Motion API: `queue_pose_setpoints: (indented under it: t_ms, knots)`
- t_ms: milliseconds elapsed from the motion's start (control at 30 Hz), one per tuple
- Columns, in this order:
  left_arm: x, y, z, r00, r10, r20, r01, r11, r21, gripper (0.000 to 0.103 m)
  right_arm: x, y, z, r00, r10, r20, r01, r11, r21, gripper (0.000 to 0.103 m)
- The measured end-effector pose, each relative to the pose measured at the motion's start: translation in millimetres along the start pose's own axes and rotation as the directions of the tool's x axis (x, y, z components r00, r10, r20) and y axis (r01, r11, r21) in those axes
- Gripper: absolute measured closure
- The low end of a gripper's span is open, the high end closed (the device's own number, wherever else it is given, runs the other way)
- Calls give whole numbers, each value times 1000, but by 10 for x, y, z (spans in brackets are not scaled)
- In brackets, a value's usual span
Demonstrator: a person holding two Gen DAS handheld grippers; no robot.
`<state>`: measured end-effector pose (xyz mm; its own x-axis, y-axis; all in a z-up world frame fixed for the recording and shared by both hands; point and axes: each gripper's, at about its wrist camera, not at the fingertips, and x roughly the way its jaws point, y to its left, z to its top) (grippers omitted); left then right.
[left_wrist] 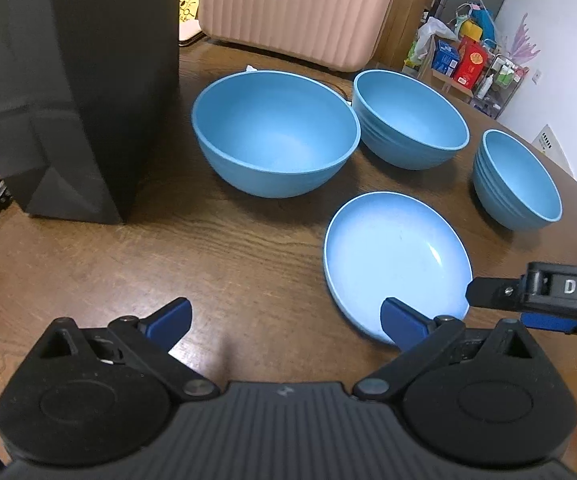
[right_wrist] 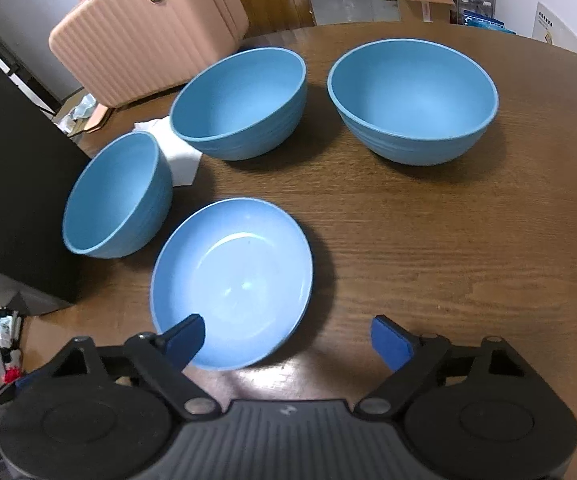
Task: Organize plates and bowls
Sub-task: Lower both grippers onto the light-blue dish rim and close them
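Observation:
Three blue bowls and a shallow blue plate stand on a brown wooden table (left_wrist: 248,264). In the left wrist view the large bowl (left_wrist: 274,132) is at the back, a ribbed bowl (left_wrist: 410,118) to its right, another ribbed bowl (left_wrist: 516,180) at far right, and the plate (left_wrist: 396,260) in front. My left gripper (left_wrist: 286,320) is open and empty, its right finger over the plate's near rim. My right gripper (right_wrist: 288,340) is open and empty, its left finger over the plate (right_wrist: 232,280). It also shows in the left wrist view (left_wrist: 488,292), at the plate's right edge.
A black bag (left_wrist: 68,80) stands at the left of the table, close to the large bowl. A pink ribbed suitcase (left_wrist: 300,8) stands behind the bowls. White paper (right_wrist: 180,152) lies between two bowls. Shelves with boxes (left_wrist: 468,60) are beyond the table.

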<state>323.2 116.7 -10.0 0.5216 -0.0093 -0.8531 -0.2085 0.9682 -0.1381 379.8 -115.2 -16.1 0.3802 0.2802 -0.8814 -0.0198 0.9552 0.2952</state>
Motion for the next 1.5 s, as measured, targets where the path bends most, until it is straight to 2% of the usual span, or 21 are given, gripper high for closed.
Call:
queue_pose_setpoints:
  t_ms: [133,300,367,433,567,700,833,1067,1267,1333,1500]
  knots:
    - [131,-68,63,1000,-5,-18,5,1000,-1,7,141,-16,93,1000,-26,-7,26,1000,-16,23]
    - [315,-90,171,998,-23,-54,21,999,-31,27,305,-48,172,999,-29,-19,29,999,-21,28]
    - [385,-97,198,997,-29,-66,26,999,-42,32,349,-58,206,999,-25,-23,24,1000,-20,31]
    - [453,-92,234,997,-35,-75,31,998,-50,39,391,-66,242,999,-23,-23,22,1000,-17,39]
    - [574,-112,282,995,-42,-93,37,997,-61,55,450,-93,296,1000,-6,-24,6,1000,-5,45]
    - [666,-120,318,995,-39,-95,32,997,-72,60,469,-95,318,1000,-1,-23,0,1000,-10,55]
    - [745,-91,340,993,-67,-98,58,994,-92,62,486,-93,328,1000,-4,-11,3,1000,-22,62]
    - [777,-123,342,996,-49,-77,44,997,-70,65,457,-100,351,1000,-6,14,7,999,-40,65]
    - [814,-101,328,995,-57,-82,50,996,-79,79,512,-79,346,1000,-13,-2,13,998,-61,78]
    - [818,-95,330,995,-69,-78,62,995,-81,83,529,-66,344,1000,-12,-9,11,998,-69,85]
    - [834,-89,320,993,-99,-72,93,992,-81,93,548,-53,336,1000,-3,-13,2,997,-75,92]
